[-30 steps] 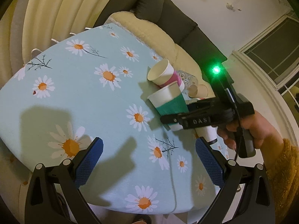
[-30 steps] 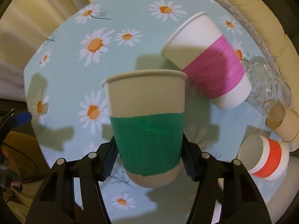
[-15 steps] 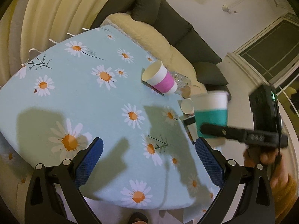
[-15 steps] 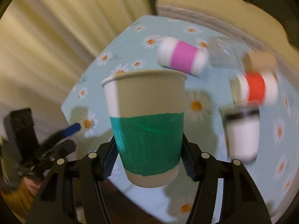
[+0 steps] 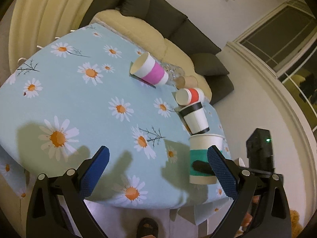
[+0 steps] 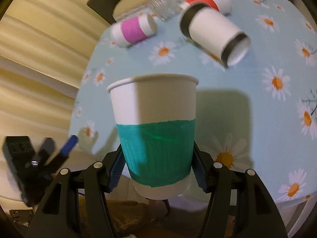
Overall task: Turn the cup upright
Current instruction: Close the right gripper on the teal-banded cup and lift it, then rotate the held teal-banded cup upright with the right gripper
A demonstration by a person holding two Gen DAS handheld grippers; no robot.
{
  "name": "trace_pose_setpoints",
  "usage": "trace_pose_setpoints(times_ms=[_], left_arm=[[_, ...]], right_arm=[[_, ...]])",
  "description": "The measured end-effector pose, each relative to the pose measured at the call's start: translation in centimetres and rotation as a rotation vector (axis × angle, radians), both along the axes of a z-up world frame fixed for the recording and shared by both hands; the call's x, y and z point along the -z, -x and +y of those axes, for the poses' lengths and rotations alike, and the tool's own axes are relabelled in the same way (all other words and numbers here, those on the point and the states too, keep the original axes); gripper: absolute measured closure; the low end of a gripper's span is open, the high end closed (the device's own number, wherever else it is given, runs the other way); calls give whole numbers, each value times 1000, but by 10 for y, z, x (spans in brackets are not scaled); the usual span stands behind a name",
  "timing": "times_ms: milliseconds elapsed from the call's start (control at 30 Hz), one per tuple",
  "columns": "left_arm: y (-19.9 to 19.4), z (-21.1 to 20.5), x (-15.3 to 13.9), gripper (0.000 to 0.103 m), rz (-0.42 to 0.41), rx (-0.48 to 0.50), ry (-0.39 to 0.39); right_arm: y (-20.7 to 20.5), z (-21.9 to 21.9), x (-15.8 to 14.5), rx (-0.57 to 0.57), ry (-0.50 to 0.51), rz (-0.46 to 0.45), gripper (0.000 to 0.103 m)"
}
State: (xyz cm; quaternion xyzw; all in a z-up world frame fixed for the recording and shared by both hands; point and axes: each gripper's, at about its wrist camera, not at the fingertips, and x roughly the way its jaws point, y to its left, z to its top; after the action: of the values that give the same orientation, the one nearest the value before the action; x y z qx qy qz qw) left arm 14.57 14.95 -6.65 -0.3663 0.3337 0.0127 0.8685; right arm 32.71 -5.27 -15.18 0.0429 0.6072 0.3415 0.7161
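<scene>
Right wrist view: right hand-held gripper [image 6: 157, 175] pinches the green cup [image 6: 154, 136] on its green band, mouth up, held near the counter [image 5: 83, 107] front-right corner; whether its base touches the cloth can't be told.

Left hand-held gripper [image 5: 158, 170] is spread wide, holding nothing, low over the front edge.

Risks, as a judgement:
- Cup sits close to the edge, so a release here with any tilt could send it off onto the floor.
- The cloth overhangs (soft footing), so the base may not seat flat.
- Paper wall could dent if squeezed harder.
- Black cup [image 5: 195, 119] lies just behind; a bump could roll it into the red cup [image 5: 190, 97]. Pink cup [image 5: 149, 72] is well apart.

No readable writing or brand on anything in view.
</scene>
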Motion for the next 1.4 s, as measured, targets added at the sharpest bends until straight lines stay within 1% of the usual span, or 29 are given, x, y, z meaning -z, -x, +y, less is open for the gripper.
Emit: trace_pose_setpoints(times_ms=[67,233,300,333,367,533,600,733,833,900,967,1033,1100,1233,1267,1400], left_arm=[[1,-1,1,7,2,6,-5],[-3,-1,6,7,16,17,16],[-6,-3,7,7,21,23,13],[-7,-4,7,7,21,25,12],[-7,-5,6,7,22,29,9],[-14,-12,8,7,35,56,4],[-16,-15,10,7,36,81,33],[-19,-25,12,7,45,122,55],[-18,-33,9,7,52,144,91],[-20,-43,-1,7,55,163,84],[-25,-51,-8,7,66,190,75],[-33,-62,-15,7,98,221,70],[-42,-75,-19,7,150,245,65],[-63,-95,-25,7,218,268,49],[-69,-99,-26,7,239,268,36],[-102,-116,-21,8,365,282,-63]], right_arm=[[2,4,8,0,11,13,42],[6,5,16,19,32,22,42],[6,3,19,18,22,35,41],[6,4,19,16,18,37,40],[6,4,18,10,16,34,34],[7,0,11,13,18,14,32],[7,-8,7,21,5,12,32],[11,-30,-8,40,-22,-18,32],[19,-59,-27,72,-98,-65,32],[29,-81,-36,94,-131,-102,32],[39,-100,-41,102,-174,-118,32],[50,-116,-42,106,-194,-144,32],[61,-126,-40,102,-208,-164,32],[75,-138,-30,99,-223,-174,32],[80,-140,-24,92,-231,-177,32],[91,-138,-11,72,-238,-190,32]])
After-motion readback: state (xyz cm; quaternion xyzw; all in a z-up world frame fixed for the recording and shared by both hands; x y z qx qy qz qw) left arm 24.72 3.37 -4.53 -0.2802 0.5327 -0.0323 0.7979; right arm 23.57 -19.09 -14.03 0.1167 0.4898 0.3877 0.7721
